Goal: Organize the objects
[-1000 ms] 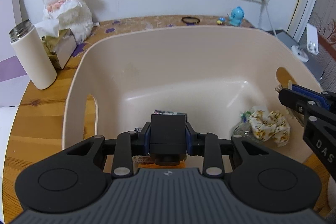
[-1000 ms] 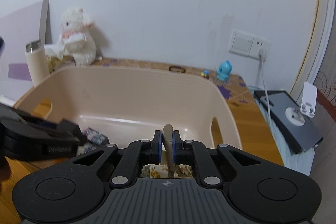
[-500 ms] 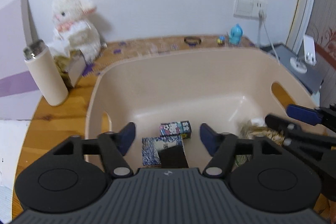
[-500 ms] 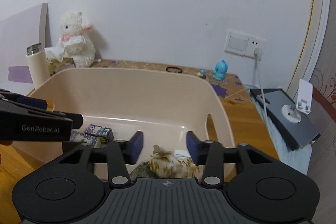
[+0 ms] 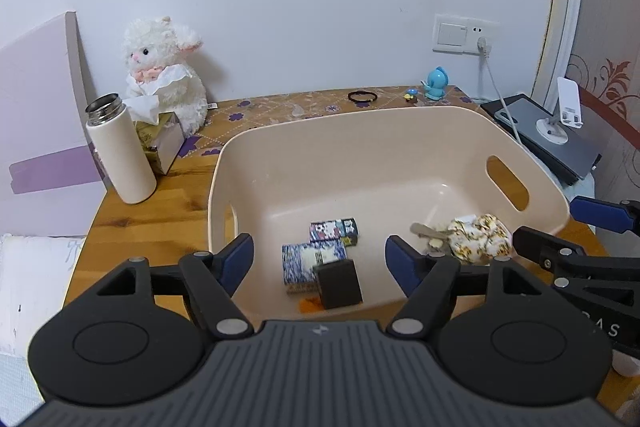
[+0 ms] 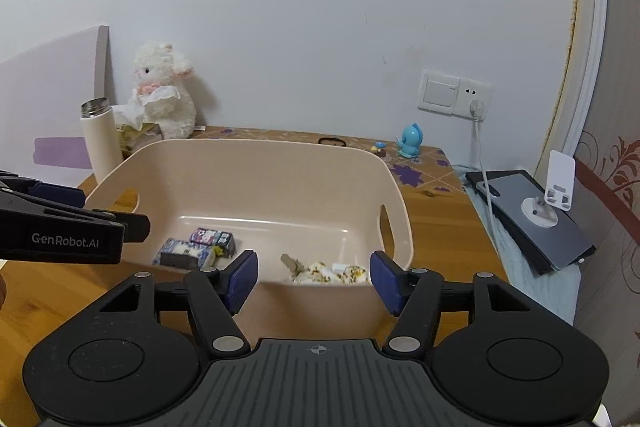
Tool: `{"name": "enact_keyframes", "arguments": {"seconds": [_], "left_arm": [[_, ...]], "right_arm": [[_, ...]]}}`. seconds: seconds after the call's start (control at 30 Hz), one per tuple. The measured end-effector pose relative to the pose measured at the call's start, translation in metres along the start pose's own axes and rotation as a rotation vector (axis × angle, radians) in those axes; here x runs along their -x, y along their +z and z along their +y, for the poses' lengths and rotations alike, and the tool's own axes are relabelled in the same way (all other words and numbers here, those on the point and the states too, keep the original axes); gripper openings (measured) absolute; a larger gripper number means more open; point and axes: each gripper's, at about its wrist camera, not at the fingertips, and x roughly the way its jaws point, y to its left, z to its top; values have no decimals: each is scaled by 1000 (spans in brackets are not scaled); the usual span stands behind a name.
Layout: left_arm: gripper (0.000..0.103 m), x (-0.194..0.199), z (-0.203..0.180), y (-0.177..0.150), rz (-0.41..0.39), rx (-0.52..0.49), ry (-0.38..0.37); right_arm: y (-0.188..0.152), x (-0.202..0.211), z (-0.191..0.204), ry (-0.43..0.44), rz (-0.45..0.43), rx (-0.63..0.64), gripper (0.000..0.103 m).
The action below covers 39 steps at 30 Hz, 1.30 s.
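A beige plastic bin (image 5: 360, 131) (image 6: 256, 163) stands on the wooden table. Inside it lie a black box (image 5: 338, 283), a blue patterned box (image 5: 310, 261) (image 6: 180, 253), a small printed box (image 5: 334, 230) (image 6: 212, 238), a floral scrunchie (image 5: 478, 237) (image 6: 332, 271) and a beige hair clip (image 5: 426, 230) (image 6: 291, 263). My left gripper (image 5: 320, 259) is open and empty above the bin's near edge. My right gripper (image 6: 312, 277) is open and empty at the bin's near right side; it also shows in the left wrist view (image 5: 560, 251).
A white flask (image 5: 120, 151), a tissue box (image 5: 158, 141) and a plush lamb (image 5: 164, 75) stand left of the bin. A black hair tie (image 5: 362, 96) and a blue figurine (image 5: 436, 83) lie behind it. A tablet with a phone stand (image 5: 556, 139) sits at the right.
Both grippers opened and pulled up and back. The left let go of the black box and the right let go of the hair clip; both now lie in the bin.
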Motion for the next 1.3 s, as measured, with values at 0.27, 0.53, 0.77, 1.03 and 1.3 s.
{"name": "enact_keyframes", "arguments": {"seconds": [0.27, 0.53, 0.77, 1.03, 1.3], "left_arm": [[74, 30, 2, -23, -24, 16, 6], [76, 58, 7, -47, -47, 25, 4], [81, 86, 8, -61, -65, 14, -20], [86, 114, 8, -69, -85, 21, -51], [86, 125, 13, -79, -75, 31, -51]], "right_arm": [[-17, 31, 4, 6, -21, 10, 71], [-35, 59, 7, 24, -35, -1, 73], [-45, 82, 7, 36, -49, -10, 75], [-54, 99, 7, 39, -55, -9, 77], [-64, 113, 8, 46, -62, -20, 79]]}}
